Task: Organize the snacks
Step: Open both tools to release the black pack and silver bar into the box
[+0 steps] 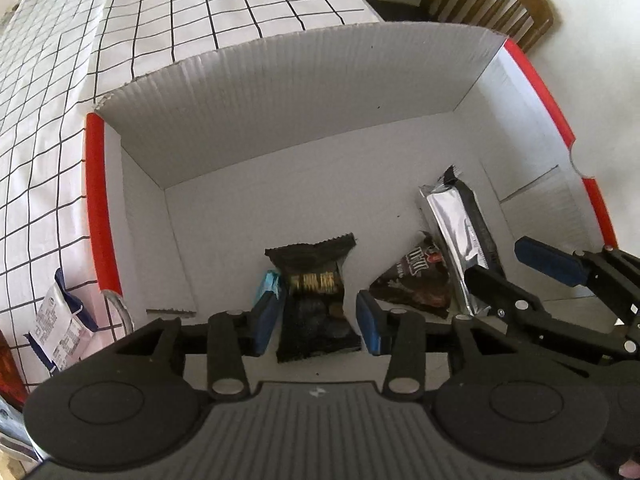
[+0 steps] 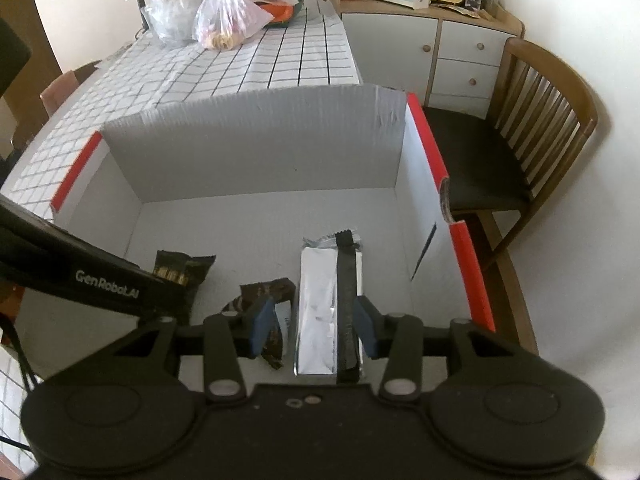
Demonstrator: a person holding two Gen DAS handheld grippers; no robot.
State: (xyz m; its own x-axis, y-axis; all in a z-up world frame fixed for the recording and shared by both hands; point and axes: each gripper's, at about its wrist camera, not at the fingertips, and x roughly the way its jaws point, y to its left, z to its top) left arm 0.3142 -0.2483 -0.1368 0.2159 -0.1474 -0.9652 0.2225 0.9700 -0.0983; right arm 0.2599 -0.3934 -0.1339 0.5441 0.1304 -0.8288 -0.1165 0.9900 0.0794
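Straddling a black snack packet (image 1: 316,300), the left gripper (image 1: 320,316) points down into the white cardboard box (image 1: 280,92), its blue pads clear of the wrapper on both sides, so the jaws look released. Just to its right, the right gripper (image 2: 316,328) brackets a silver foil packet (image 2: 320,308) with a black seam; one pad sits close to that seam, the other stands apart beside a dark brown chocolate bag (image 2: 264,292), so this grip also reads as let go. All three snacks lie on the box floor near its front wall. Farther off, a blue-and-white packet (image 1: 60,320) waits outside the box on the checked tablecloth (image 1: 160,20). Lifting out carelessly could snag a crimped wrapper edge and drag a packet along, and the two grippers sit close enough to collide.
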